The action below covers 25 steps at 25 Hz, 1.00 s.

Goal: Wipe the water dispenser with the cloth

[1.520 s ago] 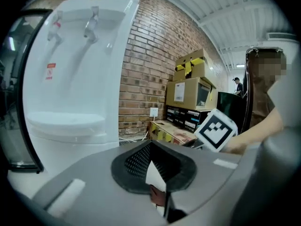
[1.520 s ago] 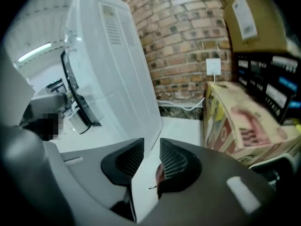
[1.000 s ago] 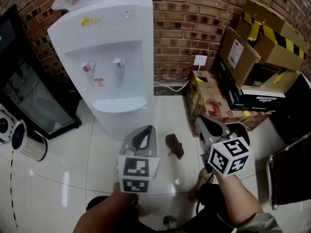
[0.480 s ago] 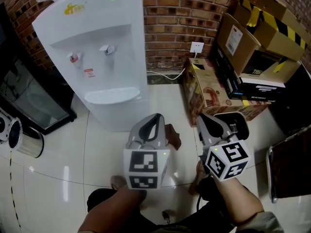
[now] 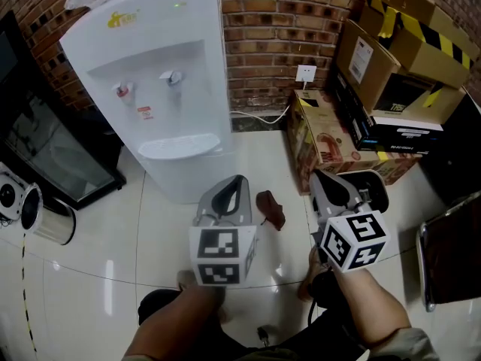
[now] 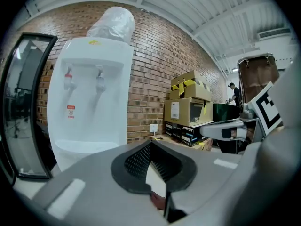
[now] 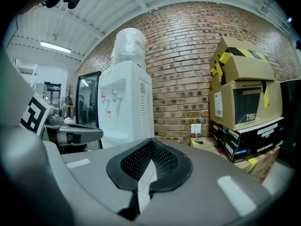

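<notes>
Water dispenser [image 5: 154, 81], a white one, stands at the left against the brick wall [image 5: 263, 21]. In front of it the left gripper [image 5: 237, 180] is held above the tiled floor [image 5: 98, 254], its jaws closed together with nothing between them. Just to its right the small brown cloth [image 5: 271, 209] lies on the floor, and no gripper touches it. Next comes the right gripper [image 5: 319, 179], also closed and empty. Cardboard boxes [image 5: 391, 66] are stacked at the far right.

Facing dispenser [image 5: 150, 89] standing before wall [image 5: 278, 36], with boxes [image 5: 391, 89] sitting to its right. Looking down on cloth [image 5: 271, 210] lying on floor [image 5: 113, 247] before both, between left claw [image 5: 234, 186] and right claw [image 5: 331, 186].
</notes>
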Each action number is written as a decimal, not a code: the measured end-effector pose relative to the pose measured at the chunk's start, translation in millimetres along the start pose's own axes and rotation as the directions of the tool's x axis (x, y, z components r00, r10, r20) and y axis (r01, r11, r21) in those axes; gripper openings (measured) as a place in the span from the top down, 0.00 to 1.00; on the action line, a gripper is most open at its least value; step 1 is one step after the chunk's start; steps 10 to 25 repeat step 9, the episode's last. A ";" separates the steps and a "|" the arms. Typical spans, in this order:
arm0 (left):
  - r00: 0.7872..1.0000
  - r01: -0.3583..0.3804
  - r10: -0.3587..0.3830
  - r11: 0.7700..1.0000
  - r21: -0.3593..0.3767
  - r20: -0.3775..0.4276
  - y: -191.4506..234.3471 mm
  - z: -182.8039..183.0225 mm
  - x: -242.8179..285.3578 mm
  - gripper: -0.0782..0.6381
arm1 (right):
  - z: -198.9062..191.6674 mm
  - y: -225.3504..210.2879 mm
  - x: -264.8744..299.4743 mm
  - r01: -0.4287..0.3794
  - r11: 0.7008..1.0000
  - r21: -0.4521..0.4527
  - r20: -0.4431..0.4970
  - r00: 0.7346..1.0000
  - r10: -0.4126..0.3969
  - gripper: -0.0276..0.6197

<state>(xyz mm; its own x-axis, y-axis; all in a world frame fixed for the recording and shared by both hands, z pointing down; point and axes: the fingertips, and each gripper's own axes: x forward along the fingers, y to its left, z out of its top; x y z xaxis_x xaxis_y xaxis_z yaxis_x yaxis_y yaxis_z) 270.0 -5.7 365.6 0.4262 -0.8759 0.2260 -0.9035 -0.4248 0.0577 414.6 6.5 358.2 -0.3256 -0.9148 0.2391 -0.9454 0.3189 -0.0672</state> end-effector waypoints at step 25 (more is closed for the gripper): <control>1.000 -0.002 0.002 1.000 0.010 0.007 -6.3 2.8 -7.6 0.89 | 0.5 -1.3 -13.6 0.018 1.000 -0.008 0.012 1.000 -0.018 0.94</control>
